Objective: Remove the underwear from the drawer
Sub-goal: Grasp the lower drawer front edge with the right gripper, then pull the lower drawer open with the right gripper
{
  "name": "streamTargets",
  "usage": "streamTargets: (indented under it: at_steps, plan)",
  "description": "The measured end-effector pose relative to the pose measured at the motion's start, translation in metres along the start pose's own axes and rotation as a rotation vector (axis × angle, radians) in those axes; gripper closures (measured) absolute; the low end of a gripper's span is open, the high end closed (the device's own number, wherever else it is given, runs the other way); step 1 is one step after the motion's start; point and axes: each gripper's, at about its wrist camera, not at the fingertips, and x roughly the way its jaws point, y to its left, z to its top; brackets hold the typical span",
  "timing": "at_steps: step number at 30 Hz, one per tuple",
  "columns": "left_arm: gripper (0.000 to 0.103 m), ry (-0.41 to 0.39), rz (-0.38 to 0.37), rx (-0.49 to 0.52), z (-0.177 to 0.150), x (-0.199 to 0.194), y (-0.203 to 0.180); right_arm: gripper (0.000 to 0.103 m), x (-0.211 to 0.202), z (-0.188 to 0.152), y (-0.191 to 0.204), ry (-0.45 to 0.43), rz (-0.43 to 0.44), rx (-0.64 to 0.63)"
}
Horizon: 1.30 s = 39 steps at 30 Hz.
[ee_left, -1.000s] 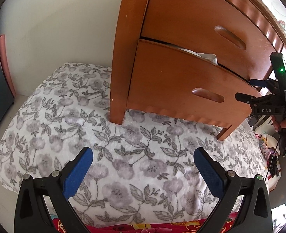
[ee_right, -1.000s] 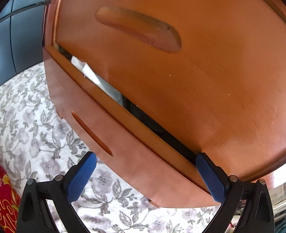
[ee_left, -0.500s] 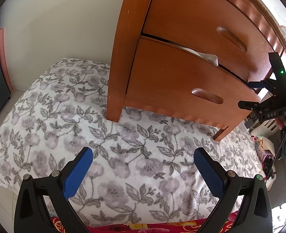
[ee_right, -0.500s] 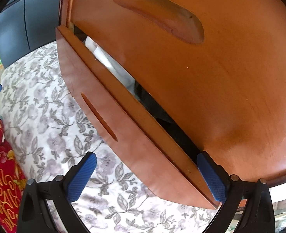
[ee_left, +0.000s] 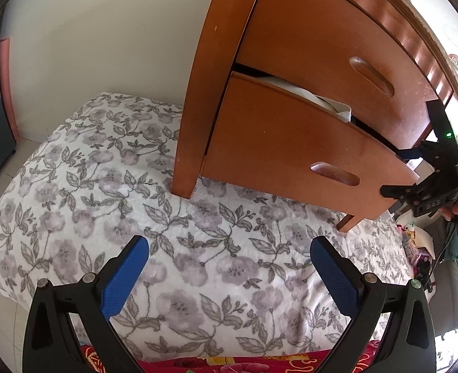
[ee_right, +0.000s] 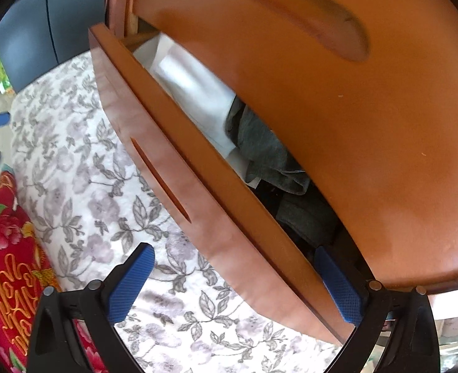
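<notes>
Grey underwear (ee_right: 269, 152) lies inside the part-open lower drawer (ee_right: 198, 192), upper right of the right gripper (ee_right: 233, 283), its fingers spread wide, straddling the drawer's front. Left gripper (ee_left: 229, 267) gapes empty, farther off.

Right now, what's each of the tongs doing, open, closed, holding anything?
Left tongs: open, empty, above the floral blanket.
Right tongs: open, straddling the lower drawer front, gripping nothing.

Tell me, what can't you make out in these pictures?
- Drawer contents: in the right wrist view, the upper drawer hides all but a white item and grey cloth; whether that is underwear is unclear.
- Right gripper: left wrist view, partly hidden behind the drawer's corner.
- Clutter by the right edge: too small.
</notes>
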Motion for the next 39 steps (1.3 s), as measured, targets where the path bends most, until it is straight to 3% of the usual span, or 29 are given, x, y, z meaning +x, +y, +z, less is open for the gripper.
streamTargets:
  at_steps: [7,13,21,23,26,39]
  plan:
    - [0.0,-0.011,0.006,-0.022,0.002,-0.005,0.008,0.0,0.008,0.014,0.013,-0.005,-0.043,0.001]
    - [0.0,-0.002,0.005,-0.028,0.0,-0.004,0.01,0.0,0.018,0.024,0.03,0.014,-0.101,-0.075]
    - [0.0,-0.001,0.006,-0.033,-0.001,-0.005,0.011,0.001,0.023,0.026,0.03,0.009,-0.15,-0.015]
    - [0.0,-0.005,0.006,-0.036,-0.003,-0.006,0.012,0.004,0.023,0.027,0.03,0.013,-0.165,-0.015]
    - [0.0,-0.009,0.003,-0.039,-0.003,-0.009,0.013,0.017,0.02,0.027,0.028,0.002,-0.212,0.005]
    - [0.0,-0.02,-0.009,-0.049,-0.002,-0.021,0.012,0.019,0.007,0.014,0.04,-0.02,-0.205,0.018]
